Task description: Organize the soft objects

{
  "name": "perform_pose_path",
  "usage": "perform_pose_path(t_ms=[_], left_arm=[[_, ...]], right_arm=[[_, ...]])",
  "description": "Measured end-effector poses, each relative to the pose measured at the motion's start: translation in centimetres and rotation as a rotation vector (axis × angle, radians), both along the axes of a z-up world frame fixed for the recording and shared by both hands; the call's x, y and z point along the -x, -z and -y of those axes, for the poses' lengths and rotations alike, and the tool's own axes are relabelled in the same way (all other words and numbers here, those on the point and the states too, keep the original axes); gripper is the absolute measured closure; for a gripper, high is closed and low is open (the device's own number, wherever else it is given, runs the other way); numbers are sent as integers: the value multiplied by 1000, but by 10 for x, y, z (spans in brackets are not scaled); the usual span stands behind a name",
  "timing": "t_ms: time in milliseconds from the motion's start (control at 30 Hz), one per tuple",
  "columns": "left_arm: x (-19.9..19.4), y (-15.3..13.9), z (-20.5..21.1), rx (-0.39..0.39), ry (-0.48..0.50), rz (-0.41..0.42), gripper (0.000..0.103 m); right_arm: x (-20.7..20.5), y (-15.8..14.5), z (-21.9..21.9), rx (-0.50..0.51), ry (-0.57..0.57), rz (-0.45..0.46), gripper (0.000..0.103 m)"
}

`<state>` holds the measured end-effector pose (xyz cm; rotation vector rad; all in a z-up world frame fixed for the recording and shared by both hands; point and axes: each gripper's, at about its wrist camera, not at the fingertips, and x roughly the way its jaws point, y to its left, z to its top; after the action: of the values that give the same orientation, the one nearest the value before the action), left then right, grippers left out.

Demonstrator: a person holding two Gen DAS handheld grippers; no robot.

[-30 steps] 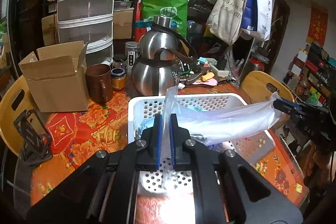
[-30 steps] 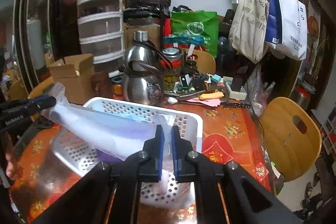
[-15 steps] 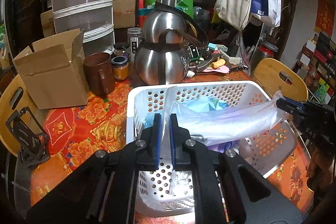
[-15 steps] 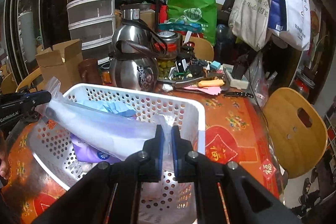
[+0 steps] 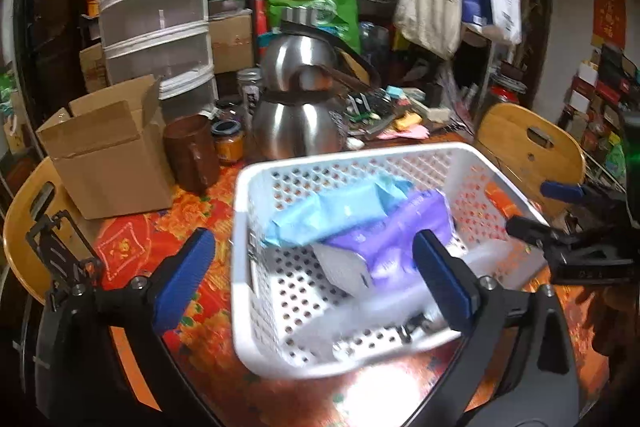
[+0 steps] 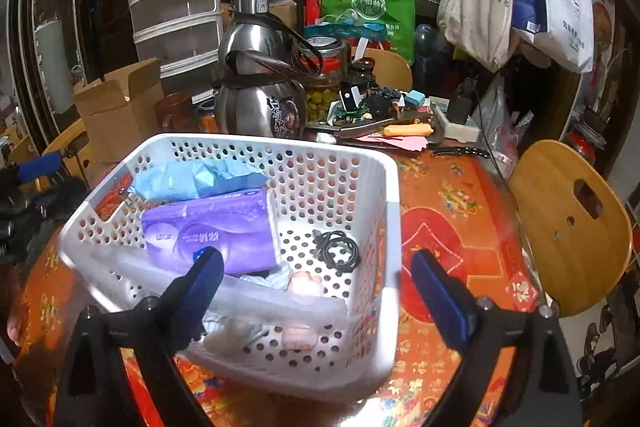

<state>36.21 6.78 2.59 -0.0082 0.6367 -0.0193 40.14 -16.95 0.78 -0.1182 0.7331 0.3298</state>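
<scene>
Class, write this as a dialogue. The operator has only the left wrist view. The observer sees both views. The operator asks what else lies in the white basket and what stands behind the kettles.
Operator: Past the purple pack in the white basket my picture is blurred. Is anything small lying on the basket floor?
Observer: Yes, a coiled black cable lies on the floor beside the purple pack, apart from it.
Operator: And the steel kettles block my view. What is behind them?
Observer: A glass jar of green pickles stands just behind them.
</scene>
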Motion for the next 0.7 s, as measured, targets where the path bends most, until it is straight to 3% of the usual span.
perform_pose_path(t_ms=[133, 167, 467, 700], left_arm=[[10, 7, 14, -40, 17, -21, 0], [12, 9, 15, -42, 12, -25, 0], [25, 16, 6, 18, -12, -48, 0], [72, 2, -4, 55, -30, 13, 0]], right_arm=[[6, 2, 3, -22, -5, -19, 7], [8, 3, 4, -24, -7, -23, 3], [23, 7, 5, -41, -1, -40, 0], [54, -1, 6, -24, 0, -12, 0]])
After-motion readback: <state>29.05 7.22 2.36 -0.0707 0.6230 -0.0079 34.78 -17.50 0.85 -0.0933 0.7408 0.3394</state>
